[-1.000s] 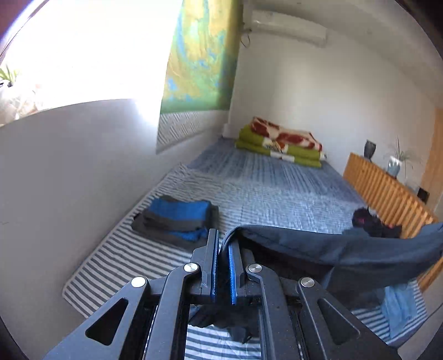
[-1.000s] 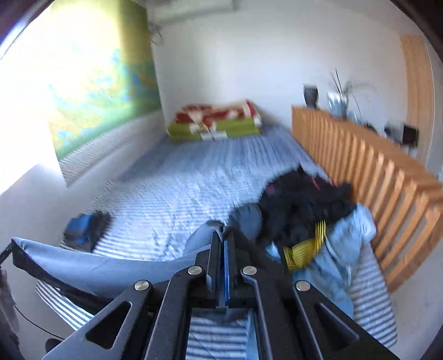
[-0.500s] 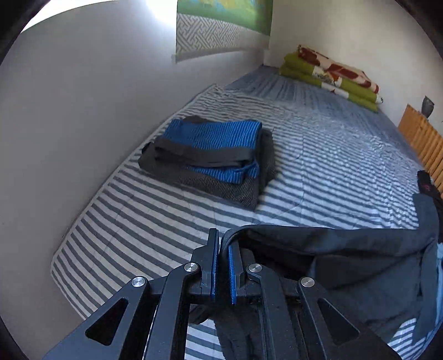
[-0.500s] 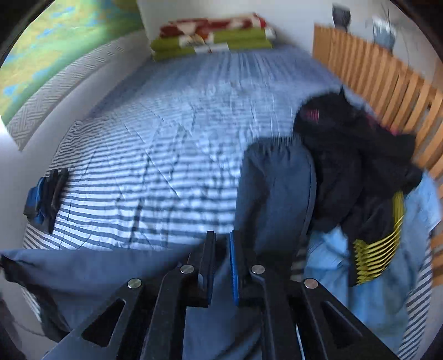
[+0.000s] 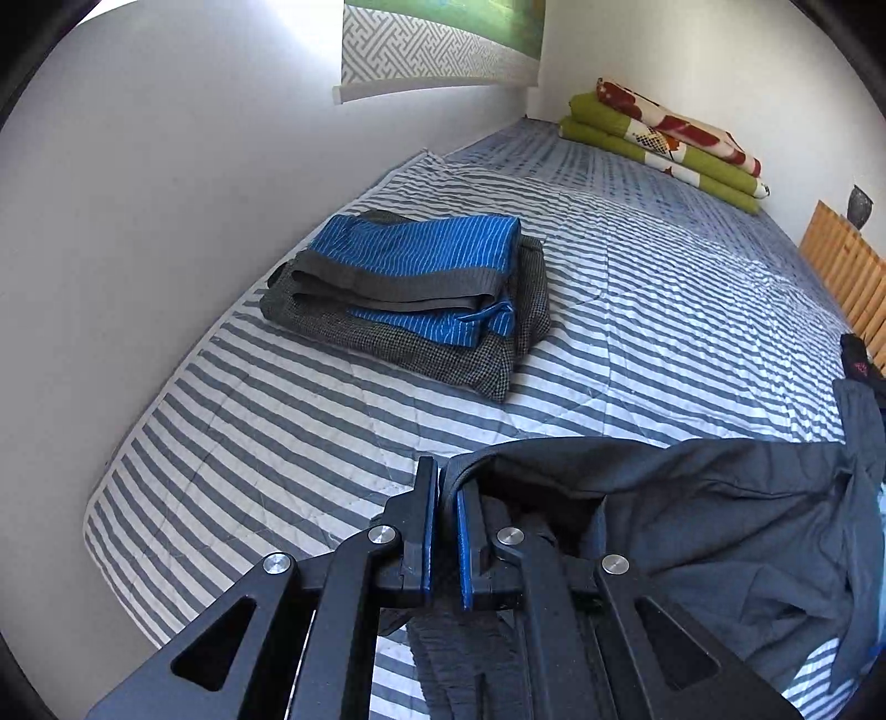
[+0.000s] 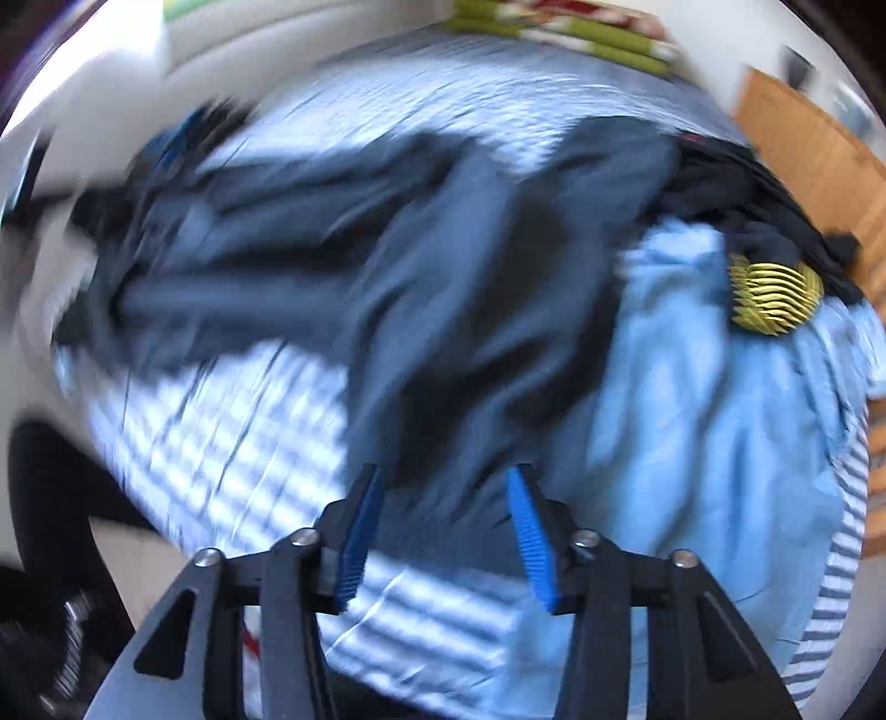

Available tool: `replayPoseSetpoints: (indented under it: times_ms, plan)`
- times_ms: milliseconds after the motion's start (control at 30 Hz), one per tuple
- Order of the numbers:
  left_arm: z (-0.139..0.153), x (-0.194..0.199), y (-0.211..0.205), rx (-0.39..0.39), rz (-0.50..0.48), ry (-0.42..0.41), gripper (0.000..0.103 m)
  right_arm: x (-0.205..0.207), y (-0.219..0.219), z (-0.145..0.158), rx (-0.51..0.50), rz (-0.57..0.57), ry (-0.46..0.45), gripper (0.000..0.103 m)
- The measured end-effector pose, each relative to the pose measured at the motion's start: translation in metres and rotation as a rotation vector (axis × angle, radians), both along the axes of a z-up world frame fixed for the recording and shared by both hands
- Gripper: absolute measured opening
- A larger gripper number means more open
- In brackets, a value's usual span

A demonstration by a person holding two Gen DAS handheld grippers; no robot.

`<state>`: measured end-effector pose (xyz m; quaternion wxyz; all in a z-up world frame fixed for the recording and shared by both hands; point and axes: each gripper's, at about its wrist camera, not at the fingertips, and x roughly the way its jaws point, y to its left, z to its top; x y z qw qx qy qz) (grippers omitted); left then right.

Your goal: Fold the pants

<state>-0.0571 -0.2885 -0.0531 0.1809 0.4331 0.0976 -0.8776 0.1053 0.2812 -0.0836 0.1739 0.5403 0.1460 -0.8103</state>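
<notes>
Pants (image 5: 720, 531) now down on the bed (image 5: 637, 310); my left gripper (image 5: 447, 531) stays clamped on them, right gripper (image 6: 443, 531) opening clear, so I judge laying-out done.

A bedroom in someone's home: a wide striped mattress cover (image 5: 637, 310) runs wall to wall, folded clothes (image 5: 421, 288) near its left edge, rolled bedding (image 5: 664, 138) at the far corner, a wall hanging (image 5: 437, 44) above.

A folded blue striped garment (image 5: 421, 260) tops a grey tweed one (image 5: 470, 360) at ten o'clock on the striped quilt (image 5: 277, 432). Green folded bedding (image 5: 659, 147) lies at one o'clock; a light blue cloth (image 6: 709, 421) at three
</notes>
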Motion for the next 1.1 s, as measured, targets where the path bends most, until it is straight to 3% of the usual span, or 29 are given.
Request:
replayPoseSetpoints:
  times_ms: [167, 233, 267, 300, 333, 367, 400, 500, 633, 733, 867, 967, 1100]
  plan:
    - [0.011, 0.008, -0.003, 0.022, 0.012, 0.005, 0.006, 0.001, -0.036, -0.037, 0.187, 0.086, 0.043, 0.056]
    - [0.014, 0.009, -0.005, 0.022, 0.013, 0.012, 0.006, -0.002, -0.037, -0.038, 0.193, 0.096, 0.049, 0.056]
    - [0.016, 0.011, -0.005, 0.018, 0.014, 0.014, 0.006, -0.004, -0.037, -0.037, 0.191, 0.1, 0.038, 0.049]
    - [0.018, 0.011, -0.006, 0.016, 0.016, 0.017, 0.006, -0.005, -0.036, -0.036, 0.192, 0.106, 0.026, 0.034]
    - [0.019, 0.012, -0.007, 0.013, 0.016, 0.019, 0.006, -0.006, -0.036, -0.035, 0.191, 0.107, 0.018, 0.029]
    - [0.021, 0.013, -0.007, 0.012, 0.018, 0.022, 0.006, -0.009, -0.034, -0.032, 0.192, 0.104, 0.021, 0.016]
    - [0.023, 0.013, -0.008, 0.013, 0.019, 0.023, 0.006, -0.012, -0.031, -0.026, 0.195, 0.098, 0.028, 0.008]
    - [0.032, 0.015, -0.007, 0.003, 0.006, 0.034, 0.006, -0.026, -0.014, 0.011, 0.141, 0.006, 0.067, 0.007]
    - [0.053, 0.016, -0.005, -0.036, -0.003, 0.068, 0.006, -0.054, 0.016, 0.094, 0.095, -0.121, 0.252, 0.006]
    - [0.065, 0.011, -0.008, -0.036, 0.0, 0.091, 0.006, -0.092, 0.035, 0.15, 0.119, -0.201, 0.404, 0.006]
    - [0.07, -0.001, -0.015, -0.06, 0.018, 0.09, 0.006, -0.176, 0.064, 0.199, 0.121, -0.331, 0.494, 0.005]
    - [0.061, -0.013, -0.024, -0.054, 0.05, 0.075, 0.006, -0.249, 0.071, 0.204, 0.206, -0.409, 0.544, 0.005]
    - [0.042, -0.028, -0.031, -0.069, 0.077, 0.033, 0.006, -0.335, 0.081, 0.196, 0.222, -0.544, 0.532, 0.005]
